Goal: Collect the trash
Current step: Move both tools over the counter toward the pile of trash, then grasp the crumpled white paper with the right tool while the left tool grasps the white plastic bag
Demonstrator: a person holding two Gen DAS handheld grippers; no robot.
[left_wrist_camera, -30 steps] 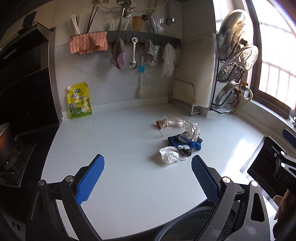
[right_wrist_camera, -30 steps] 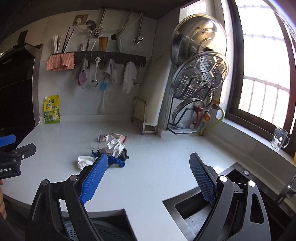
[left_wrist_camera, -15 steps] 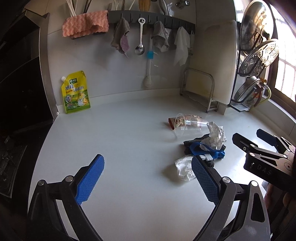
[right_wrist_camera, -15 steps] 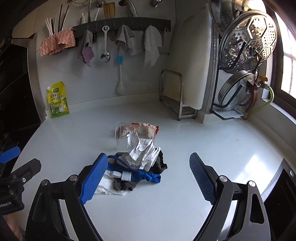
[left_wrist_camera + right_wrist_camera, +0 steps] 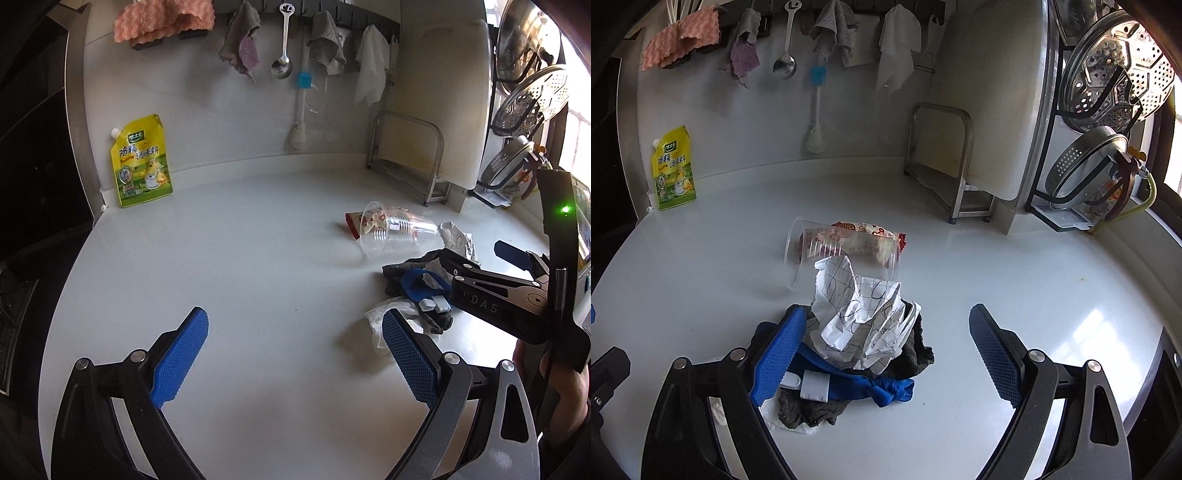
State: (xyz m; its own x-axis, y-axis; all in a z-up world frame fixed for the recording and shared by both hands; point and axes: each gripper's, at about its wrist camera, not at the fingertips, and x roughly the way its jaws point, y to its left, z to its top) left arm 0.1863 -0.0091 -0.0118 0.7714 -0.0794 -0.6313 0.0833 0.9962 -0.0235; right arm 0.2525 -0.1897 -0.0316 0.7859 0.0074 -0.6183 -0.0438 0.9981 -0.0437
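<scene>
A trash pile lies on the white counter: crumpled paper, a blue strap with a white clip, a dark rag, a white tissue, a clear plastic cup on its side and a red snack wrapper behind it. My right gripper is open, its jaws on either side of the paper. My left gripper is open and empty, left of the pile. The right gripper also shows in the left wrist view.
A yellow seasoning pouch leans on the back wall. Cloths, a spoon and a brush hang from a rail above. A metal stand with a white board and a rack of steamer lids stand at right. A stove is at far left.
Both grippers have moved forward toward the pile. The right gripper has closed in until its open jaws flank the crumpled paper.
</scene>
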